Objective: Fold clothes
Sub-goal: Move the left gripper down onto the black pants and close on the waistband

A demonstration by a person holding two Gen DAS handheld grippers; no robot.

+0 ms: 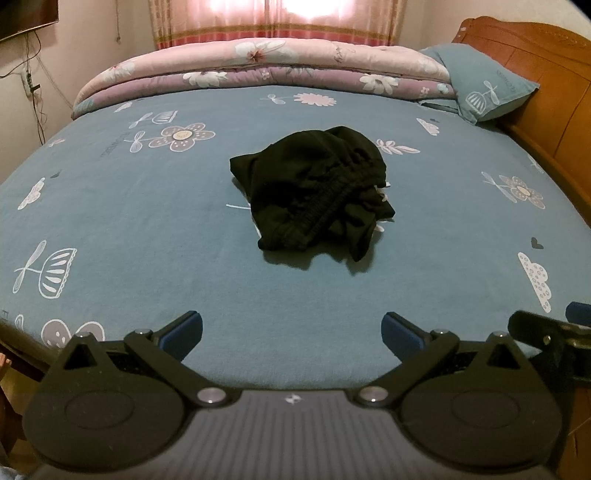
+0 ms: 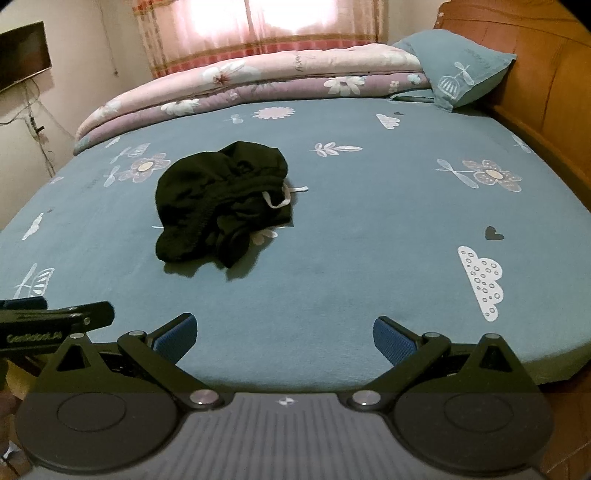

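Fingers [image 1: 183, 329] of the left gripper [image 1: 291, 332] are seen spread wide with nothing held, ribbed blue pads set on matte black plastic arms, hovering over the near edge of the bed [image 1: 110, 206]. From the left wrist view, black shorts [image 1: 317, 192] are found bunched in a rumpled heap about mid-bed, well apart from the fingers; the gathered elastic waistband is turned up and heavily crinkled. The sheet is a smooth teal cotton-looking fabric printed with white and lilac flowers and clouds. A thick quilted comforter [image 1: 258, 70], pink and mauve with floral print, is folded along the far side, and a teal pillow [image 1: 484, 85] is propped against a carved wooden headboard [image 1: 535, 55]. Part of the right gripper [image 1: 543, 332] is caught at the right edge.

From the right wrist view, the right gripper [image 2: 284, 334] is also held wide apart and empty, same textured blue fingers [image 2: 175, 334]. The shorts [image 2: 221, 206] sit further left here, and a white drawstring [image 2: 280, 197] is seen looping out onto the sheet. The left gripper [image 2: 55, 321] pokes in at the left edge, just beside. Pink curtains [image 2: 258, 29] are lit up at the back.
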